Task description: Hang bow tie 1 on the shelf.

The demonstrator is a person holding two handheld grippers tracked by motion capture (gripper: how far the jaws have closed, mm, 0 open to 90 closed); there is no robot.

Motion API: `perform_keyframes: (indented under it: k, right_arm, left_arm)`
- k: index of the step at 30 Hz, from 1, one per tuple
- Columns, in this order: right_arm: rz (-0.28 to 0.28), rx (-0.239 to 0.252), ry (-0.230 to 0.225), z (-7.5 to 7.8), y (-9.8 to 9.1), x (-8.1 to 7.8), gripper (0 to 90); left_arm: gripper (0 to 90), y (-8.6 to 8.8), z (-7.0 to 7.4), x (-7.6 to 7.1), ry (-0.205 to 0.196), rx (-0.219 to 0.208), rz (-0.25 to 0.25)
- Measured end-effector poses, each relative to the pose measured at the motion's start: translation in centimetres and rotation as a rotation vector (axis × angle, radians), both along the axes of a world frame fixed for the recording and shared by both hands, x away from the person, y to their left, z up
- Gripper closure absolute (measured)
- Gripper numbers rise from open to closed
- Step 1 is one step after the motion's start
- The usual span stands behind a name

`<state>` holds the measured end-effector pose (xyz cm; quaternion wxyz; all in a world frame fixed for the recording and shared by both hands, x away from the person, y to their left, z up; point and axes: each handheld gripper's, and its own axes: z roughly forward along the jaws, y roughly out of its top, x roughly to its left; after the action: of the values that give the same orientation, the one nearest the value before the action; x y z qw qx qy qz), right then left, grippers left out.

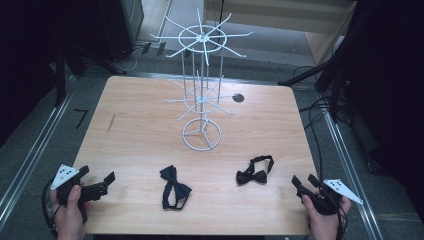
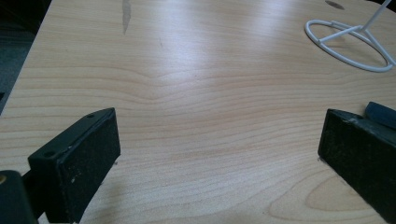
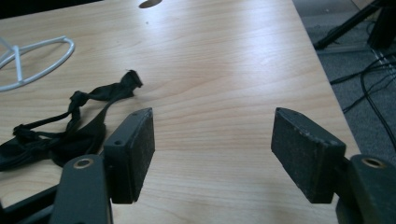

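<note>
Two black bow ties lie on the wooden table (image 1: 140,125): one (image 1: 174,188) near the front middle, the other (image 1: 256,171) to its right with its strap looped behind it. A white wire display stand (image 1: 202,90) rises from a ring base at the table's centre. My left gripper (image 1: 96,178) rests at the front left corner, open, with bare wood between its jaws. My right gripper (image 1: 305,181) sits at the front right, open, just right of the second bow tie (image 3: 60,130). The stand's ring base (image 2: 350,44) lies ahead and right of the left gripper (image 2: 219,154).
A dark round hole (image 1: 238,98) marks the table's far right side. Cables (image 1: 320,107) trail on the floor past the right edge, and dark equipment stands at both sides. Metal rails run along the floor on each side.
</note>
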<state>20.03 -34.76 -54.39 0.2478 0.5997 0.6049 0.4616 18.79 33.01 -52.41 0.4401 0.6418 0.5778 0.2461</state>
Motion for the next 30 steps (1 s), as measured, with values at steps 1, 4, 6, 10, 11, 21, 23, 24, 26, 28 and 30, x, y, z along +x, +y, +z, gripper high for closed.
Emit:
perform_keyframes:
  k: [1,4,6,10,11,21,23,24,26,28,30]
  right_arm:
    - [0.012,-0.015,-0.004,0.1,0.4,0.0,31.0]
    - [0.053,-0.042,-0.019,0.6,1.6,-0.2,31.8]
    - [0.057,-0.040,-0.027,0.7,1.8,-0.3,31.9]
    - [0.077,-0.005,-0.043,1.6,3.3,-0.5,32.5]
    - [0.077,-0.005,-0.043,1.6,3.3,-0.5,32.5]
    - [0.134,-0.004,-0.047,2.4,5.9,-0.4,33.3]
    - [0.141,-0.009,-0.044,2.5,6.4,-0.4,33.5]
    - [0.149,-0.014,-0.044,2.6,7.0,-0.3,33.5]
    - [0.153,-0.021,-0.048,2.6,7.2,-0.2,33.5]
    - [0.163,-0.025,-0.049,2.7,7.8,-0.2,33.7]
    - [0.176,-0.040,-0.055,2.8,8.6,-0.1,33.8]
  left_arm:
    - [0.0,0.0,0.0,0.0,0.001,0.000,0.000]
    - [0.0,0.0,0.0,0.0,-0.004,0.003,-0.001]
    - [0.0,0.0,0.0,-0.1,-0.003,-0.001,0.000]
    - [0.0,0.0,0.0,0.0,-0.001,0.004,-0.004]
    - [0.0,0.0,0.0,0.0,-0.001,0.003,-0.003]
    - [0.0,0.0,0.0,0.0,-0.001,0.005,-0.006]
    - [0.0,0.0,0.0,0.0,-0.001,0.002,-0.003]
    - [0.0,0.0,0.0,0.0,-0.001,0.000,-0.003]
    - [0.0,0.0,0.0,0.0,-0.001,0.000,-0.004]
    - [0.0,0.0,0.0,0.0,-0.003,-0.005,-0.004]
    - [0.0,0.1,0.0,0.0,-0.002,-0.005,-0.003]
